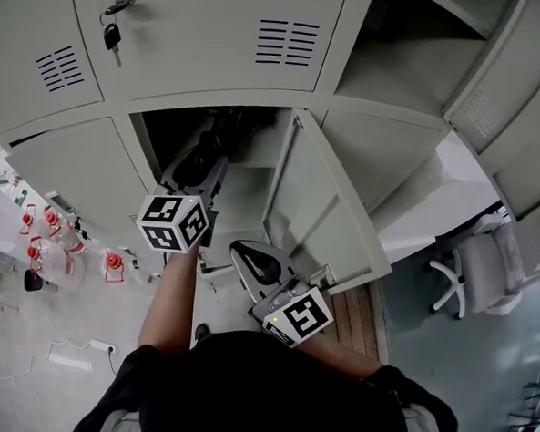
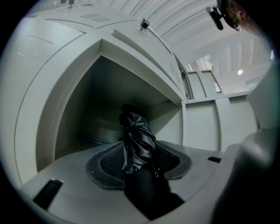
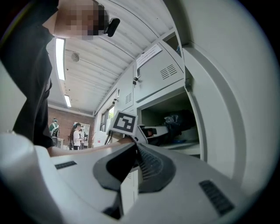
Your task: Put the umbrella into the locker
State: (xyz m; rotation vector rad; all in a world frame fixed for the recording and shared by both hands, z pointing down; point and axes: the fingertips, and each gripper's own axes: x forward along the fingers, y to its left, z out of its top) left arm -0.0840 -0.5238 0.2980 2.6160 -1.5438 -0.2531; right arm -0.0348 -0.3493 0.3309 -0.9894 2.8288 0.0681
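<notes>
A black folded umbrella [image 2: 136, 140] sticks out ahead of my left gripper [image 2: 140, 162], whose jaws are shut on its lower part. The tip reaches into the open locker compartment [image 2: 100, 109]. In the head view the left gripper [image 1: 209, 172] is at the mouth of that compartment [image 1: 256, 150], with the dark umbrella [image 1: 206, 147] inside the opening. The compartment's door [image 1: 320, 214] stands swung out to the right. My right gripper [image 1: 251, 257] hangs lower, beside the door's bottom edge, its jaws together with nothing in them. The right gripper view shows its shut jaws [image 3: 135, 151] and the umbrella [image 3: 176, 124] in the locker.
Keys [image 1: 112, 32] hang from the closed locker door above. A second locker [image 1: 398, 68] at the upper right stands open. Bottles with red caps [image 1: 49, 243] and a power strip [image 1: 79, 349] lie on the floor at left. An office chair [image 1: 495, 265] stands at right.
</notes>
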